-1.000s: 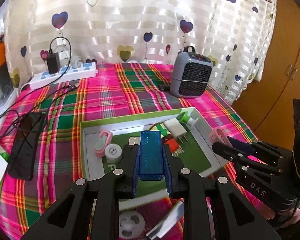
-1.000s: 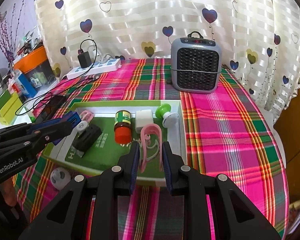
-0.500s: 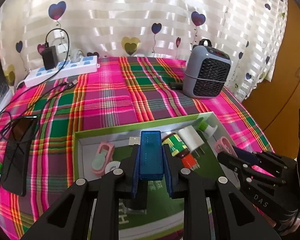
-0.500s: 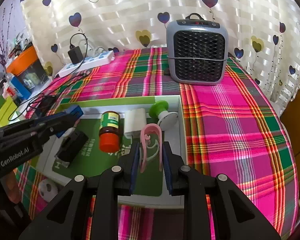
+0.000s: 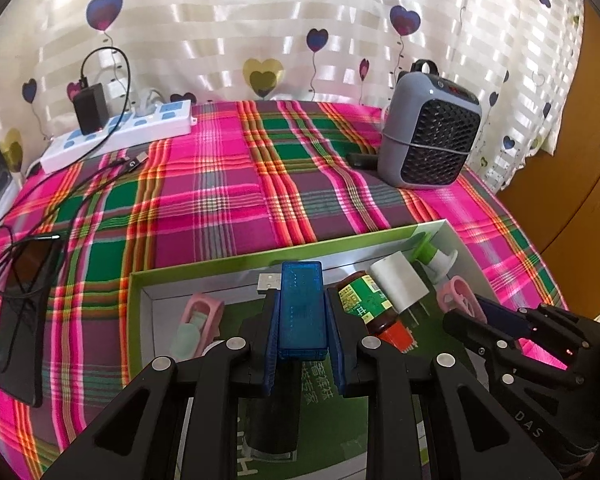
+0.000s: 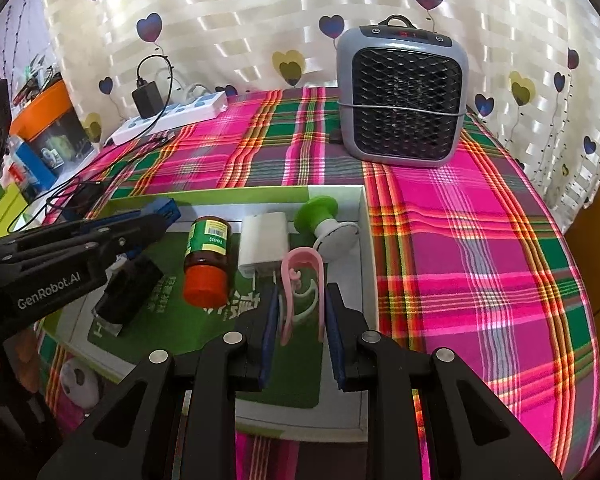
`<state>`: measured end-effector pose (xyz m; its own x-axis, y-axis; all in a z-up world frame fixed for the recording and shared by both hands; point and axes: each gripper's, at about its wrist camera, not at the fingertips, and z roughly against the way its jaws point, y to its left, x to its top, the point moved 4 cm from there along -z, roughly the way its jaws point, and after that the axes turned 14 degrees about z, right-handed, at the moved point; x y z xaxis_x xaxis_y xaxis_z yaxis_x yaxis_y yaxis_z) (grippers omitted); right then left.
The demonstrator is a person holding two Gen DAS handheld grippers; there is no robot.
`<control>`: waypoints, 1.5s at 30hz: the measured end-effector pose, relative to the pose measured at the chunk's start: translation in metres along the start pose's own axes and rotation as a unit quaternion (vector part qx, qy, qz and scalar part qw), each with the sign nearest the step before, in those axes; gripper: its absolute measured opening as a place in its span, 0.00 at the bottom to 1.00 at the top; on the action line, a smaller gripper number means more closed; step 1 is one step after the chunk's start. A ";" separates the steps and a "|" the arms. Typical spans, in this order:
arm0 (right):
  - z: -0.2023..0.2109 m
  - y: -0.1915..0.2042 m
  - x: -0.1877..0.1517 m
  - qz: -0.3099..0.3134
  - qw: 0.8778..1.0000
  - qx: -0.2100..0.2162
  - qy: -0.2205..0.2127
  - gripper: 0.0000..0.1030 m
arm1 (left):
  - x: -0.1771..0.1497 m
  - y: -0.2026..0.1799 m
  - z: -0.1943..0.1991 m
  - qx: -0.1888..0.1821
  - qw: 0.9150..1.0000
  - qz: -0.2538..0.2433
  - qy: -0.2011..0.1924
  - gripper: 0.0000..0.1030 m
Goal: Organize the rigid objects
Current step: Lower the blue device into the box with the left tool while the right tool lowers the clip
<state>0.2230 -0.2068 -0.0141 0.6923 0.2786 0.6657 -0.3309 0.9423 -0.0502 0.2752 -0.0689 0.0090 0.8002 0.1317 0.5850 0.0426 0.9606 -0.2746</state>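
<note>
My left gripper (image 5: pixel 301 312) is shut on a blue translucent USB stick (image 5: pixel 302 308) and holds it over the green-rimmed white box (image 5: pixel 136 312). It also shows in the right wrist view (image 6: pixel 156 220). My right gripper (image 6: pixel 300 308) is shut on a pink clip (image 6: pixel 302 280) over the box's right part (image 6: pixel 366 240); it also shows in the left wrist view (image 5: pixel 462 308). In the box lie a brown bottle with a red cap (image 6: pixel 206 264), a white charger (image 6: pixel 264 244), a green and white knob (image 6: pixel 324 220), a black block (image 6: pixel 126 292) and a pink case (image 5: pixel 198 320).
A grey fan heater (image 6: pixel 400 96) stands at the back right of the plaid table. A white power strip (image 5: pixel 120 132) with a black adapter lies at the back left. A black phone (image 5: pixel 24 312) with cables lies at the left. A small white ball (image 6: pixel 78 380) lies outside the box.
Both grippers have moved forward over the box with their objects still held. The box contents and the heater now appear closer.
</note>
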 end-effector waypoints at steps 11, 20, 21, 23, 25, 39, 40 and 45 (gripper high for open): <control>-0.005 -0.001 0.002 0.010 1.000 -0.014 0.000 0.23 | -0.004 -0.004 -0.015 0.008 1.000 -0.011 0.016 0.20; -0.007 0.001 0.002 0.012 1.000 -0.008 -0.004 0.23 | -0.002 -0.003 -0.018 0.008 1.000 -0.009 0.016 0.20; -0.007 0.001 0.002 0.013 1.000 -0.008 -0.004 0.23 | -0.002 -0.002 -0.018 0.007 1.000 -0.009 0.016 0.20; -0.007 0.001 0.002 0.013 1.000 -0.008 -0.004 0.23 | -0.002 -0.002 -0.018 0.007 1.000 -0.008 0.017 0.20; -0.007 0.001 0.002 0.013 1.000 -0.008 -0.005 0.23 | -0.002 -0.002 -0.018 0.006 1.000 -0.007 0.018 0.20; -0.007 0.003 0.001 0.019 1.000 -0.006 -0.006 0.23 | -0.005 -0.001 -0.021 0.011 1.000 -0.008 0.025 0.21; -0.008 0.003 0.001 0.019 1.000 -0.005 -0.006 0.23 | -0.005 -0.002 -0.022 0.012 1.000 -0.009 0.025 0.21; -0.008 0.003 0.001 0.019 1.000 -0.002 -0.007 0.24 | -0.004 -0.001 -0.023 0.017 0.999 -0.010 0.025 0.23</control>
<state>0.2277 -0.2019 -0.0197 0.6709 0.3115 0.6730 -0.3538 0.9320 -0.0786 0.2853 -0.0756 -0.0106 0.8281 0.1005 0.5515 0.0392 0.9710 -0.2357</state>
